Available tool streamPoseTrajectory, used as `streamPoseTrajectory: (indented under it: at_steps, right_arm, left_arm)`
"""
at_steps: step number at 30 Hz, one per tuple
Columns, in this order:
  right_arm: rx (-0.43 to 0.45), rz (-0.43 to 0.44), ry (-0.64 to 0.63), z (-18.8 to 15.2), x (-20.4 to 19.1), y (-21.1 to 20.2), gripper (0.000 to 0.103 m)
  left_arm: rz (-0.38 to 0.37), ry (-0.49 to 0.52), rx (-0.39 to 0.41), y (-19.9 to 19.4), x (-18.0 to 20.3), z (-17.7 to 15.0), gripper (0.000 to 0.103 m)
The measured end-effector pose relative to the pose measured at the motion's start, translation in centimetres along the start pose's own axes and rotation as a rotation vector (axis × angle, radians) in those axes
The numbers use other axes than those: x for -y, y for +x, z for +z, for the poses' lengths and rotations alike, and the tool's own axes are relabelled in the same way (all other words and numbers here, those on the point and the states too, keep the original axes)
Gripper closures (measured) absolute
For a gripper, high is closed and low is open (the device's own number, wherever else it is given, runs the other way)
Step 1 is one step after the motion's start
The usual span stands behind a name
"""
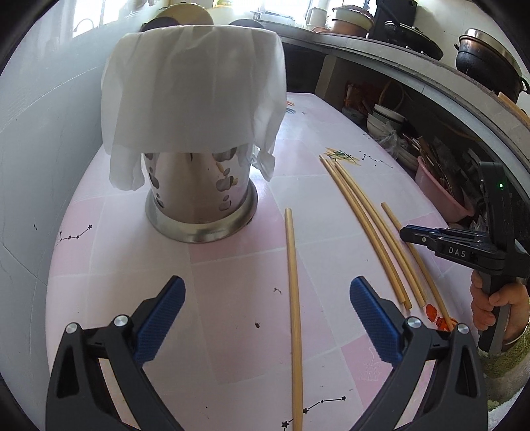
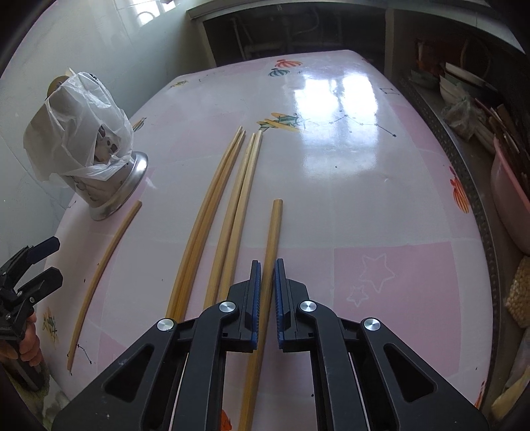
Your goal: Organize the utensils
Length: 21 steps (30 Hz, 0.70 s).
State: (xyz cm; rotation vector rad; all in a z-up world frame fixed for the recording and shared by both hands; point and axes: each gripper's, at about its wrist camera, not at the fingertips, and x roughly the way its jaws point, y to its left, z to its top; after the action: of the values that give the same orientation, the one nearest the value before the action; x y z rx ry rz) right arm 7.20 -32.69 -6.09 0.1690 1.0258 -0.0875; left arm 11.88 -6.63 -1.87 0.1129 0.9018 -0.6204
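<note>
right gripper [image 2: 268, 275] clamped on outermost chopstick [image 2: 270, 265], farthest from holder [image 1: 202, 199], to carry it | left gripper [image 1: 265, 298] spread wide over lone chopstick [image 1: 293, 298] nearest holder, ready to grab

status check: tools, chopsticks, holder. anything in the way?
Left tool open above a lone chopstick. Right tool shut on the rightmost chopstick. Four more loose on the table. Plastic bag covers the steel holder, blocking its mouth.

Daylight from a window [image 1: 265, 5] glares across a glossy pink checked surface [image 2: 364, 215] printed with stars and planes, set against a pale wall [image 1: 39, 116]; a grey concrete shelf [image 1: 381, 49] beside it carries dark cooking pots [image 1: 487, 56], with bowls [image 2: 460, 86] stacked underneath.
</note>
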Motion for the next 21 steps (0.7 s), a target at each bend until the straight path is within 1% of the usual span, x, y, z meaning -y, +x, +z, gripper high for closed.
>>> streamPoseTrajectory:
  at_steps: [4,5,7,9,10,12,13,15,16,17,18,19,21]
  right_arm:
    - [-0.001,0.007,0.021,-0.3,0.2,-0.2,0.098]
    - [-0.001,0.010,0.027,-0.4,0.3,-0.2,0.098]
    - [-0.005,0.019,0.038,-0.6,0.5,-0.4,0.098]
    - [-0.008,0.027,0.046,-0.9,0.6,-0.6,0.098]
    - [-0.010,0.030,0.050,-1.0,0.7,-0.7,0.098]
    - [-0.013,0.034,0.053,-1.2,0.7,-0.9,0.098]
    - [-0.014,0.037,0.053,-1.4,0.7,-1.0,0.098]
    - [-0.015,0.042,0.053,-1.5,0.8,-1.0,0.098]
    - [-0.014,0.044,0.053,-1.6,0.7,-1.1,0.098]
    - [-0.014,0.045,0.054,-1.6,0.7,-1.1,0.098]
    - [-0.013,0.047,0.055,-1.7,0.7,-1.2,0.098]
    - [-0.012,0.047,0.056,-1.7,0.7,-1.2,0.098]
    - [-0.012,0.048,0.057,-1.7,0.7,-1.1,0.098]
  left_arm:
    - [0.026,0.048,0.011,0.1,0.9,0.2,0.006]
    - [0.035,0.061,0.014,0.1,1.2,0.2,0.007]
    - [0.054,0.087,0.009,0.3,1.8,0.1,0.013]
    - [0.064,0.106,-0.011,0.9,2.2,-0.2,0.026]
    - [0.067,0.110,-0.026,1.2,2.4,-0.3,0.029]
    - [0.071,0.118,-0.058,1.9,2.7,-0.7,0.044]
    - [0.074,0.124,-0.072,2.1,2.8,-0.9,0.048]
    - [0.083,0.139,-0.092,2.6,3.1,-1.3,0.060]
    - [0.094,0.147,-0.100,2.8,3.2,-1.5,0.063]
    - [0.106,0.155,-0.107,3.0,3.3,-1.7,0.071]
    - [0.113,0.158,-0.104,3.0,3.4,-1.8,0.074]
    - [0.114,0.158,-0.106,3.0,3.3,-1.8,0.078]
    - [0.122,0.156,-0.109,3.0,3.4,-1.9,0.089]
